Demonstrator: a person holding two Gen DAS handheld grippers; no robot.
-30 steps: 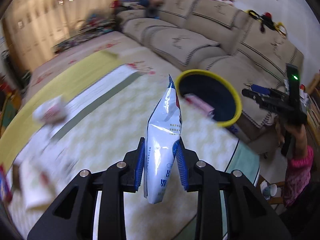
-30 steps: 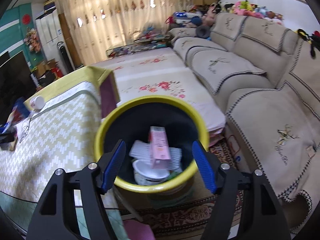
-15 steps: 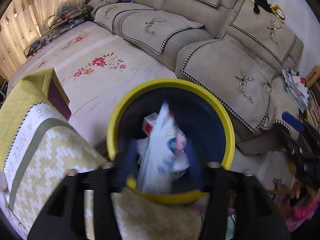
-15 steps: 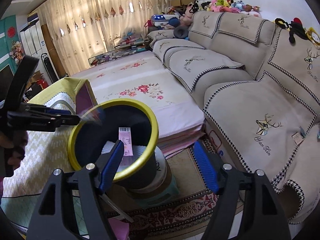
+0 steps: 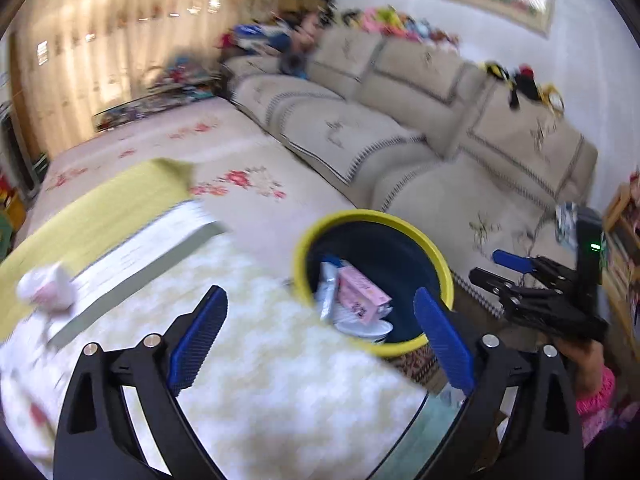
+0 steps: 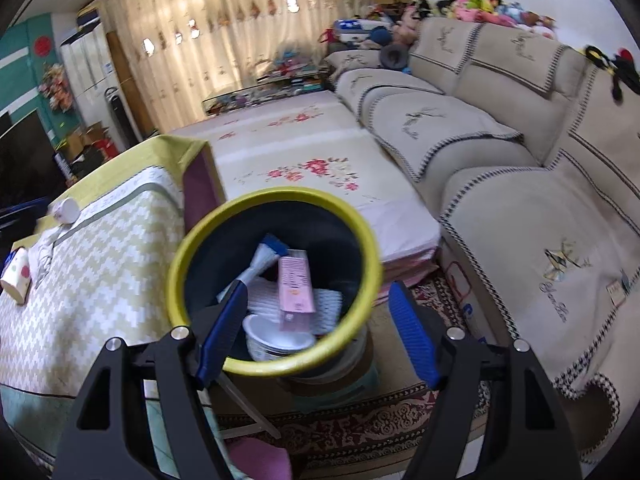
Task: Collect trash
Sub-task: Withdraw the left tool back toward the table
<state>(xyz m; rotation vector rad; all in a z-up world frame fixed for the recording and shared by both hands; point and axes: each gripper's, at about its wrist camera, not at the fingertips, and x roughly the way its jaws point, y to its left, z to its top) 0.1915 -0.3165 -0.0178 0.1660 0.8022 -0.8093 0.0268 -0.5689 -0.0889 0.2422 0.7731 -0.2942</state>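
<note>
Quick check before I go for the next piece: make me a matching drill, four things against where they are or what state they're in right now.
Things:
1. pink box
2. left tongs
3. small white cup
4. white bowl

Places or states:
A. lying on its side on the table's yellow-green cloth
B. open, nothing between the pads, having just opened
C. at the bottom of the yellow-rimmed bin, under the other trash
D. leaning inside the bin, on top of white packaging

Pairs: 1-D, 2-B, 3-A, 4-C
</note>
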